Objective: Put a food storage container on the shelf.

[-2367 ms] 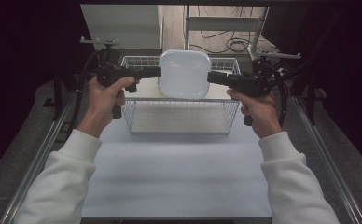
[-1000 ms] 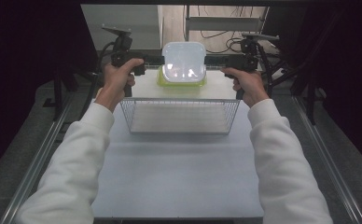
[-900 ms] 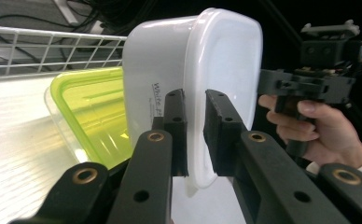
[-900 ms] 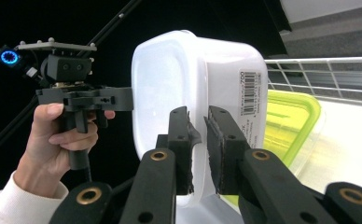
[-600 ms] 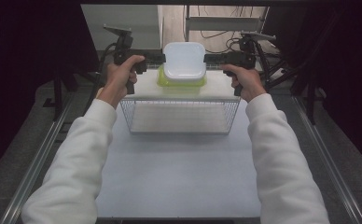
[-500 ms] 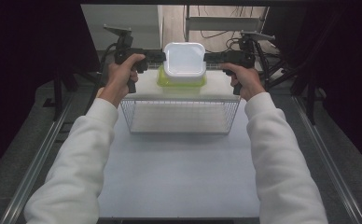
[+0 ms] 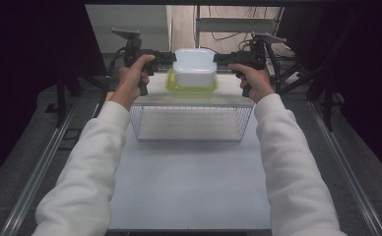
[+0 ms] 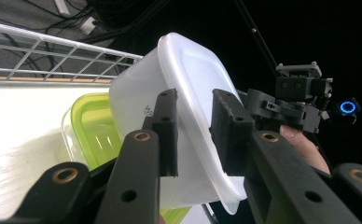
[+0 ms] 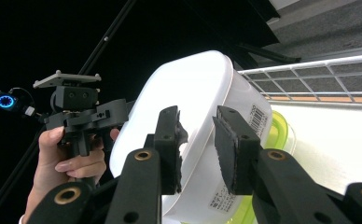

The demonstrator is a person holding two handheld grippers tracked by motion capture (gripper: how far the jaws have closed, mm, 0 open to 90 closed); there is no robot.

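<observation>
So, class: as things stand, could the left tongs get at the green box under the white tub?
Probably not from above: the white tub sits on the green box and covers most of it. Its green rim shows below the left tongs, so a side approach looks possible.

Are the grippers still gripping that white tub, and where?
Cannot be told. Both grippers' jaws, just opening, straddle the white container's rim at opposite sides; it sits on the green-lidded container.
</observation>
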